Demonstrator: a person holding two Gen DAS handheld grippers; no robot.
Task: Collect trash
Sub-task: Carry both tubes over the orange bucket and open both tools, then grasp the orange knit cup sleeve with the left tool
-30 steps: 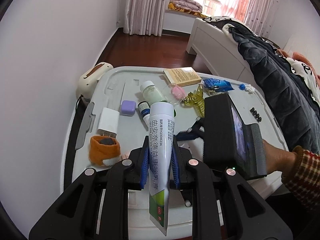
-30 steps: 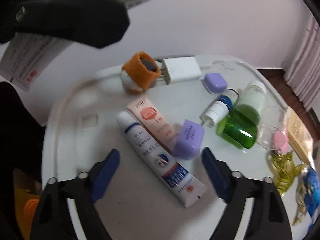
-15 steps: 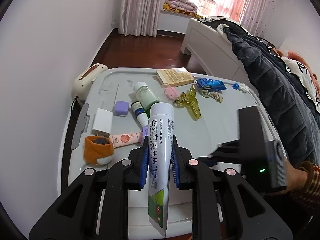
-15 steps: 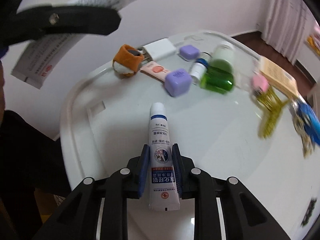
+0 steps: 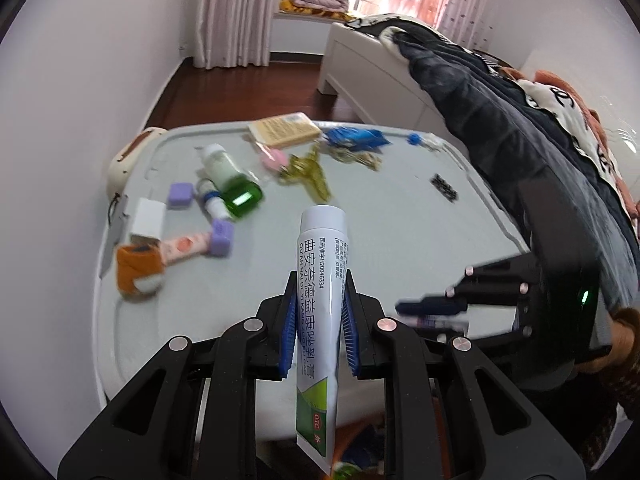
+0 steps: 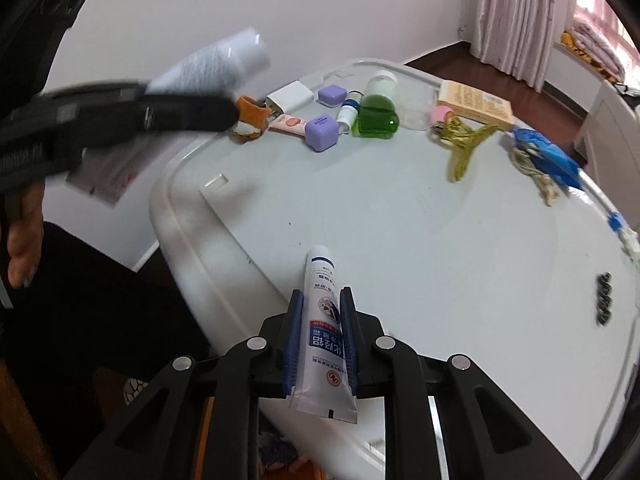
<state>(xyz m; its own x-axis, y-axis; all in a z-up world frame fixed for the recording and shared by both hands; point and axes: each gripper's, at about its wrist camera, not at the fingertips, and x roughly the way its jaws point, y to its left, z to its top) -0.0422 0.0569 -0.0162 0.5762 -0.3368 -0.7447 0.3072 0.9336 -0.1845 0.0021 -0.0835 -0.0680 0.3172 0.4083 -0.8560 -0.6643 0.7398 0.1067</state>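
The right claw [image 6: 319, 340] has just closed on the blue-print tube [image 6: 326, 328], now lifted off the tabletop [image 6: 420, 220]; the left claw [image 5: 319, 324] grips the white tube [image 5: 320, 300], so both await binning

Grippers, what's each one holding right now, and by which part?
The left gripper clamps a large white tube around its middle. The right gripper has just been closing on a smaller white tube, gripping its lower half, near the crimped end.
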